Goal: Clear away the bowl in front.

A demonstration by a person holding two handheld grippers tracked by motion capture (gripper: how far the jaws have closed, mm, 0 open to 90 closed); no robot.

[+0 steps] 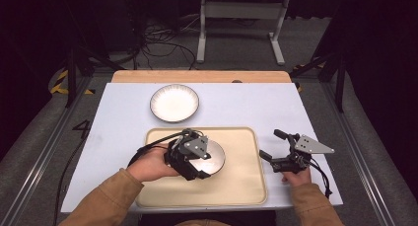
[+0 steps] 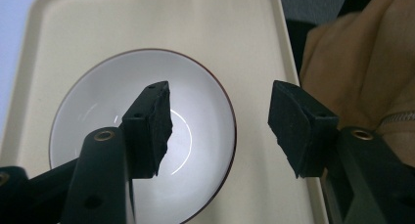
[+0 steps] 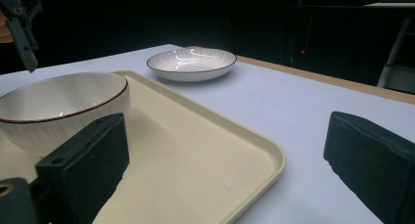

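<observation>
A white bowl with a dark rim (image 1: 216, 156) sits on the cream tray (image 1: 241, 181). My left gripper (image 1: 196, 163) hangs over the bowl's near left side. In the left gripper view it is open (image 2: 220, 89), one jaw above the bowl's inside (image 2: 98, 106) and the other outside its rim over the tray (image 2: 244, 28). My right gripper (image 1: 272, 144) is open on the table just right of the tray. In the right gripper view its jaws (image 3: 227, 121) stand wide apart with nothing between them, facing the tray edge (image 3: 220, 155) and the bowl (image 3: 58, 106).
A white ribbed plate (image 1: 174, 103) (image 3: 191, 62) lies on the white table (image 1: 246, 102) beyond the tray. A wooden strip (image 1: 197, 76) runs along the far edge. The person's tan sleeve (image 2: 362, 62) is close beside the tray.
</observation>
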